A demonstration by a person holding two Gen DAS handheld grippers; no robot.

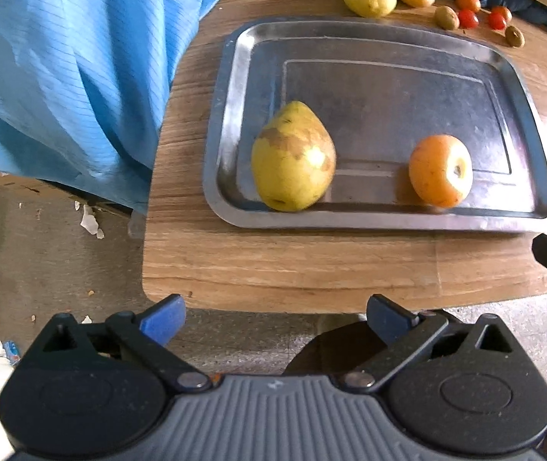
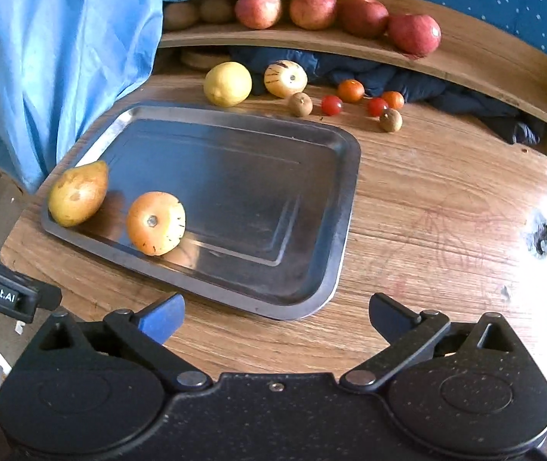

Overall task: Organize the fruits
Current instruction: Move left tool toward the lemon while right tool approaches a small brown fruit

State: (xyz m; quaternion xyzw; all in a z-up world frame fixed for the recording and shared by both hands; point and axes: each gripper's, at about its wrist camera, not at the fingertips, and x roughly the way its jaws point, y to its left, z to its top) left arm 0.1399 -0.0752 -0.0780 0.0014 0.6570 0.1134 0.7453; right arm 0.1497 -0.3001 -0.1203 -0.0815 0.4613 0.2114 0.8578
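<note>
A metal tray (image 2: 311, 176) is set on a wooden table (image 2: 446, 207). Two fruits are placed in it along its near edge: a yellow pear (image 1: 292, 157) lying on its side at the left corner, and an orange round fruit (image 1: 440, 171) just beside it, the two apart. The left gripper (image 1: 275, 317) is held over the table's near edge with its fingers spread wide and nothing between them. The right gripper (image 2: 275, 317) is held above the table beside the tray, its fingers likewise spread wide and empty. Beyond the tray, a lemon (image 2: 228, 83), a striped pale fruit (image 2: 285, 78), small red tomatoes (image 2: 331, 105) and brown fruits (image 2: 300, 104) are laid on the table. Red apples (image 2: 413, 33) are lined up on a raised shelf (image 2: 484, 69). A blue garment (image 2: 62, 57) is seen at the left.
</note>
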